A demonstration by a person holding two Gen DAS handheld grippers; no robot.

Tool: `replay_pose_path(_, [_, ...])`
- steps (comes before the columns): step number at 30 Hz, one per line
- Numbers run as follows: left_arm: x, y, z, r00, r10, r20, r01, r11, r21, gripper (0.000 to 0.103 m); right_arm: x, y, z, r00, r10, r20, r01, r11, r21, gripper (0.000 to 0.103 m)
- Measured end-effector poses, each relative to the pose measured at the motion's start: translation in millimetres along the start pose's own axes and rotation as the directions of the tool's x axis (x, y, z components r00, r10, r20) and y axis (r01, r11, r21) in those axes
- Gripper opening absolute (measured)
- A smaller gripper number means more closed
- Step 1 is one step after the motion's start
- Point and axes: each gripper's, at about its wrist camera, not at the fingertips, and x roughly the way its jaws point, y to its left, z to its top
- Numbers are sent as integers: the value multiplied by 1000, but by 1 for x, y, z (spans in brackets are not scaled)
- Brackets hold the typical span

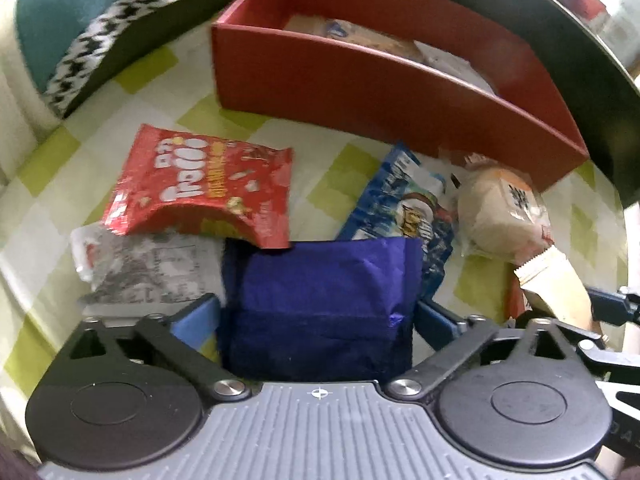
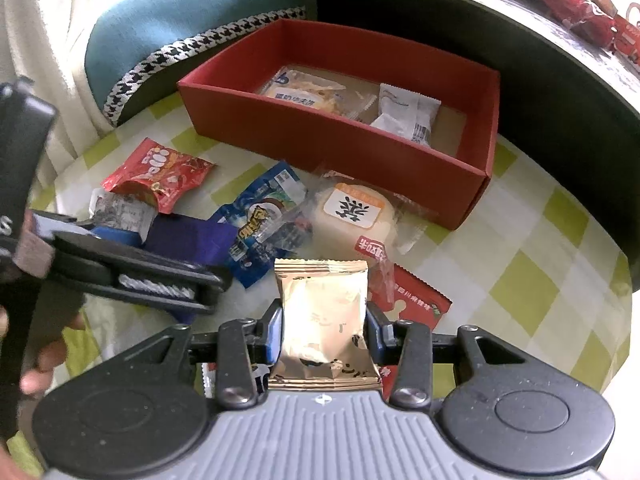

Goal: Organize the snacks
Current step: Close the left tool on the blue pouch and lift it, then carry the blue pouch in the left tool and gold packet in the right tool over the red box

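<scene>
My left gripper (image 1: 318, 312) is shut on a dark purple snack packet (image 1: 320, 300), which also shows in the right wrist view (image 2: 188, 236). My right gripper (image 2: 324, 326) is shut on a gold foil packet (image 2: 324, 312), whose tip shows in the left wrist view (image 1: 556, 284). A red box (image 2: 340, 140) stands behind with a biscuit packet (image 2: 308, 94) and a white packet (image 2: 408, 114) inside. Loose on the cloth lie a red gummy bag (image 1: 204, 188), a blue packet (image 1: 404, 208), a wrapped bun (image 2: 356, 212), a grey-white packet (image 1: 144, 268) and a red packet (image 2: 412, 300).
A green-and-white checked cloth (image 2: 540, 280) covers the round table. A teal chair with houndstooth trim (image 2: 192, 20) stands at the far left. A dark table rim (image 2: 560, 92) curves behind the box, with red items (image 2: 592, 20) beyond it.
</scene>
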Motion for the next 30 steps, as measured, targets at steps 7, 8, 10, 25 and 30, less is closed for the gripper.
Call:
replay_pose_path(7, [3,-21,-8,995,98,22,-100,988,114,91,1,-1,0,1000,-7,-5,7,1000,0,43])
replay_pose_path(8, [-1,-21,-8,995,93,31,-95,989,112,84,0,-2,0,1000,-7,-2,7,1000,2,43])
replay_pose_path(10, [-7,-14,-6,999,33,28,-34,997,72,79,-3,-3,1,1000,-6,5,6,1000,5,43])
replay_pose_path(25, [-40,3,-3,996,-40,81,40,999,-1,75,-16,-3,6,999,-6,51,5,1000,15,43])
replay_pose_path(30, [-46,2,-1,994,-45,101,45,999,8,75,-16,-2,9,998,-8,58,7,1000,16,43])
